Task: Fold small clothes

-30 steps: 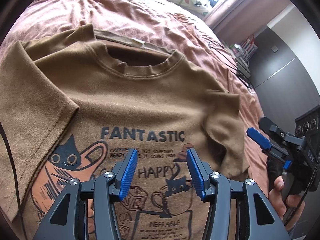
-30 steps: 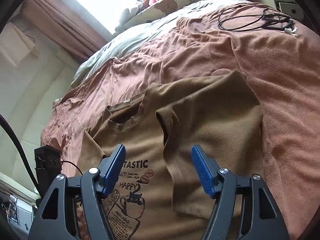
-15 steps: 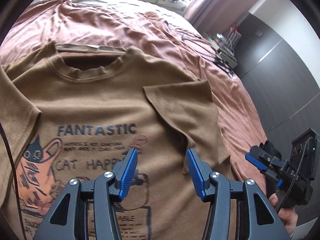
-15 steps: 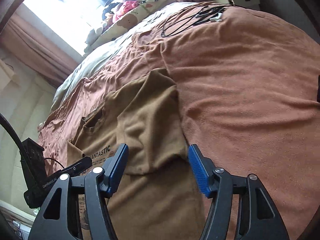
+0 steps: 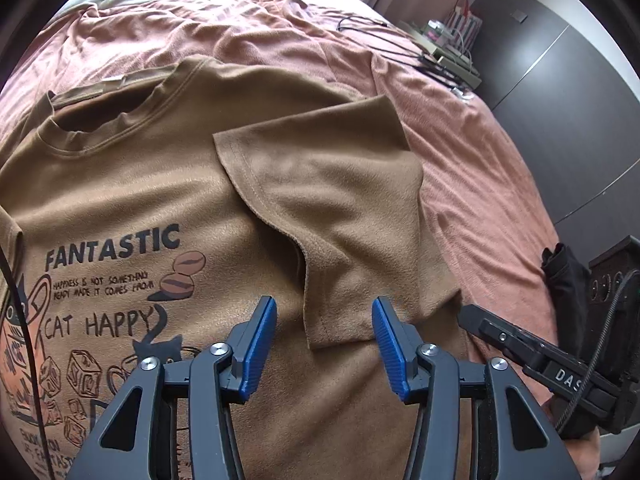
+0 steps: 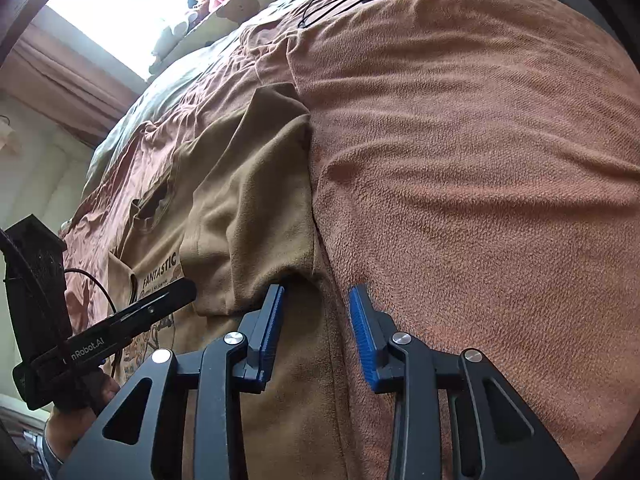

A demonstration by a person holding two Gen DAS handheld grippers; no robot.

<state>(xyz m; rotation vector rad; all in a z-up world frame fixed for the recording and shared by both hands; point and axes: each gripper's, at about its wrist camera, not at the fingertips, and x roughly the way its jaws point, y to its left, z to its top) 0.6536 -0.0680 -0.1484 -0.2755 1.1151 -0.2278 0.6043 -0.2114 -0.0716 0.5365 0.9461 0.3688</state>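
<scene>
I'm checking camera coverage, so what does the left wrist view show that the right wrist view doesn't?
Only the left wrist view shows the CAT HAPPY print and the dark wardrobe. Only the right wrist view shows the window and the shirt's side edge between the closing right gripper jaws, not yet pinched. Both show the shirt, its folded sleeve, the blanket and the cables. The left gripper, also closing, hovers over the sleeve hem.

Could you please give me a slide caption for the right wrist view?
Right gripper closing over the side edge of a brown T-shirt, sleeve folded inward, on a rust bedspread.
</scene>
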